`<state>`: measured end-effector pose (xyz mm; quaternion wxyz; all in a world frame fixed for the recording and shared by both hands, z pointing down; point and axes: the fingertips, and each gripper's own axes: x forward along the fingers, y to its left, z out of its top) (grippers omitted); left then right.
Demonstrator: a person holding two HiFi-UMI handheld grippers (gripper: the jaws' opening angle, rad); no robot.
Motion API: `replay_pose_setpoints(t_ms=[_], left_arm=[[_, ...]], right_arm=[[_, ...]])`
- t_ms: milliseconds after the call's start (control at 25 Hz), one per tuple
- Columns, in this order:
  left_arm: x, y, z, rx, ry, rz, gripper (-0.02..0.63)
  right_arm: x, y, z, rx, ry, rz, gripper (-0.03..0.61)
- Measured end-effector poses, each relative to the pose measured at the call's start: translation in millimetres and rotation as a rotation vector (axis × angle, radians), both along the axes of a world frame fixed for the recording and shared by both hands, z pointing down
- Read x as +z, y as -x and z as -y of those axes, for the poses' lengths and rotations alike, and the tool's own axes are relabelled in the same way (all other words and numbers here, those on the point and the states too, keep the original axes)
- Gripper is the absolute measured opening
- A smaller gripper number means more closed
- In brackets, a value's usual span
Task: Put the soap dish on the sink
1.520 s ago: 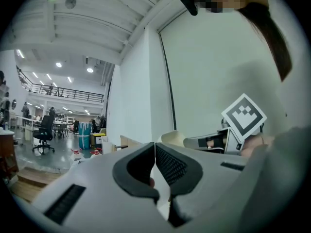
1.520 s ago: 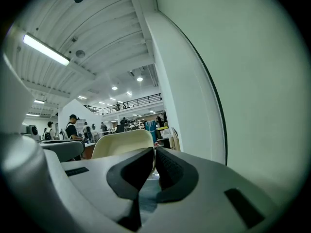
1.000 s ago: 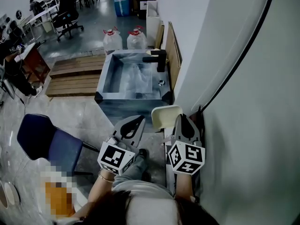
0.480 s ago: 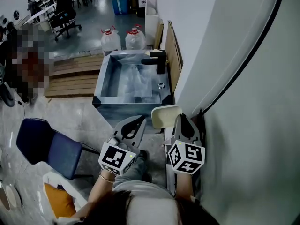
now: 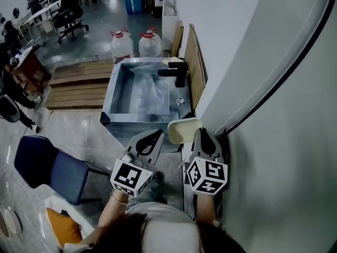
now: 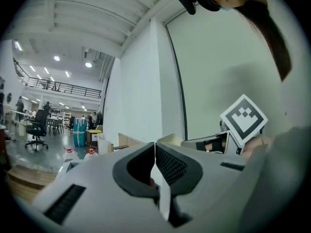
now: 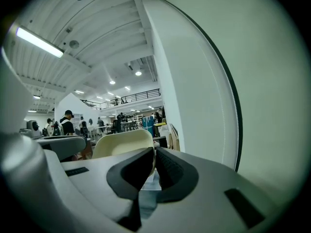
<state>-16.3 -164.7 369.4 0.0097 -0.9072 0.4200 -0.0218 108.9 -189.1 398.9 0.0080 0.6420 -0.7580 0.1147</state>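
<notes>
1. Soap dish [image 5: 184,130]: cream, looked like rigid plastic, prob light and a bit slick. It was in the air, just short of the sink's [image 5: 108,96] near corner.
2. Right gripper [image 5: 203,136] was clamped on the dish's near rim. Edge pinch only, so the dish could pivot; the rim seemed the best hold.
3. Left gripper [image 5: 156,137]: jaws together, nothing btwn them.
4. Faucet [image 5: 178,71] stood on the sink's right ledge.

White wall [image 5: 226,36] right, grey floor [image 5: 79,128], blue chair [image 5: 47,165].
</notes>
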Motion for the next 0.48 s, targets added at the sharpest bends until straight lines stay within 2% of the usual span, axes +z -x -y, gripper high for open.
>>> replay_pose_setpoints(t_ms=[480], left_arm=[[3, 2, 41, 0.01, 0.005, -0.005, 0.009]], right_arm=[[13, 9, 46, -0.017, 0.026, -0.04, 0.038]])
